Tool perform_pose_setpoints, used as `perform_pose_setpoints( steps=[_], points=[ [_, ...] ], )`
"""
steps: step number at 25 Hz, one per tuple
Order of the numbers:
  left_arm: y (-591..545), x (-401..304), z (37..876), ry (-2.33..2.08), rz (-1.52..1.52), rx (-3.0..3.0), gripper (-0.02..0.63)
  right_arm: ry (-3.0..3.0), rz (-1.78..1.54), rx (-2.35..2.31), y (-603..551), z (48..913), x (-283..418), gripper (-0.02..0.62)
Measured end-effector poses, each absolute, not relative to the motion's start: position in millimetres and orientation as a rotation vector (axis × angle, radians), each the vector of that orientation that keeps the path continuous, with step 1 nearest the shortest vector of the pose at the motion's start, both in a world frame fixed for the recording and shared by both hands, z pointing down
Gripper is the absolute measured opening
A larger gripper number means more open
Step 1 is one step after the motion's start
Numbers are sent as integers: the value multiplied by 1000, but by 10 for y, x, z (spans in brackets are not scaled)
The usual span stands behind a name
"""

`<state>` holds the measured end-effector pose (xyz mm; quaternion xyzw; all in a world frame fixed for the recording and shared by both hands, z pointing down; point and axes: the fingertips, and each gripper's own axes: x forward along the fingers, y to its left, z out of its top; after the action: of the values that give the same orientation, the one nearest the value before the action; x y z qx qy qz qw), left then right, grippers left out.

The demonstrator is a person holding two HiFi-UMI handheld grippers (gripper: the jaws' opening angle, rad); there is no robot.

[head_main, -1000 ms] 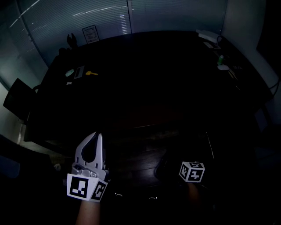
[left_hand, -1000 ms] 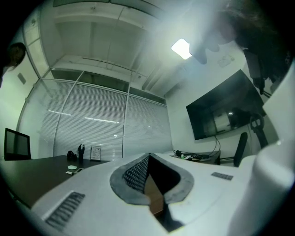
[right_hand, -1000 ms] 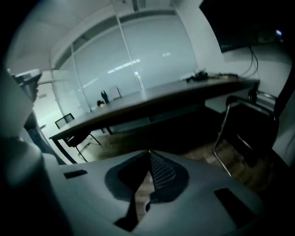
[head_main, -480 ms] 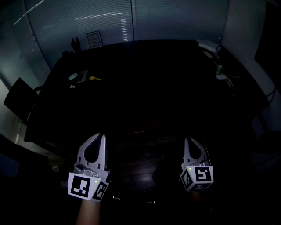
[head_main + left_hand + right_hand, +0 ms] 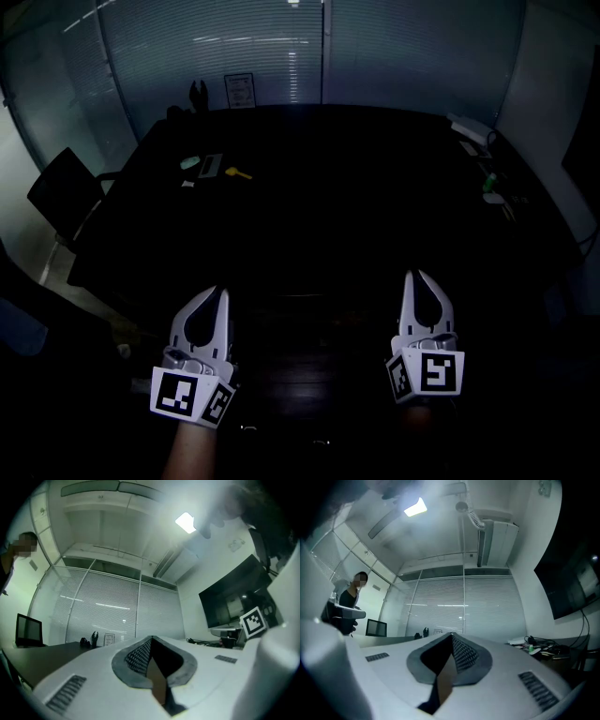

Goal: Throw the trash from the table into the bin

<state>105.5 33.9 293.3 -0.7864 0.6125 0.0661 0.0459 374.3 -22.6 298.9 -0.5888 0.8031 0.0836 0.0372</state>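
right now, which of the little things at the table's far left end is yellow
The yellow piece, rightmost of that cluster, beside the grey flat thing; the others look pale.

Very dim, overhead glare, fisheye edge distortion

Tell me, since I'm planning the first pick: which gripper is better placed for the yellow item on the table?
Left, probably. The yellow item lies far across the table, on the side of the left gripper; the right gripper would need to cross over. Both are shut and empty.
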Motion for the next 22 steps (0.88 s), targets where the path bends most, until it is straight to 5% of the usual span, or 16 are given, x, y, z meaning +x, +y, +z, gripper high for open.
perform_pose_setpoints(
  steps=[22],
  points=[
    [311,-1287,2531,1917,246,-2282,0,2501,307,-1632,-336,2432,1224,6]
  ],
)
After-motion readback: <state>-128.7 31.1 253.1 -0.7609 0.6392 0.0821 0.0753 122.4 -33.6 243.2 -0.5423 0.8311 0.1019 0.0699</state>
